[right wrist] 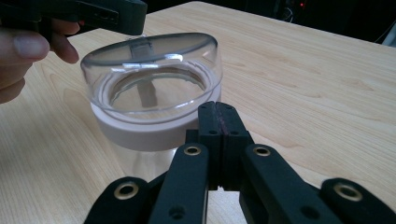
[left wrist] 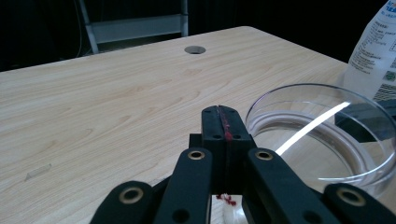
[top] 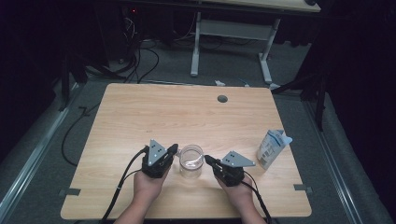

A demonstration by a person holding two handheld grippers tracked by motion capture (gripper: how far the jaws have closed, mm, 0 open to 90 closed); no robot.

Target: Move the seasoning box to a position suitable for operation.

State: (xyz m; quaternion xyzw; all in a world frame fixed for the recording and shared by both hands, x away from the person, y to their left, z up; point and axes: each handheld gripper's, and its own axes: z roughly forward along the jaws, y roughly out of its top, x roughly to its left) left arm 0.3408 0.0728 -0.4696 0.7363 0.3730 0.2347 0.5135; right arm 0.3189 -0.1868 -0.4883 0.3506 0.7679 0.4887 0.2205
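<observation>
A clear jar with a domed see-through lid and a pale collar stands near the front middle of the wooden table. My left gripper rests just left of it, jaws shut and empty. On the jar's other side my right gripper is likewise shut with nothing in it. In the left gripper view the closed gripper sits beside the jar's lid. From the right gripper view, the shut gripper points at the jar, with the other gripper's black body and a hand behind it.
A white and blue carton stands at the table's right side, also seen as a carton behind the jar. A round cable hole lies near the table's far edge. Another desk's white legs stand on the floor beyond.
</observation>
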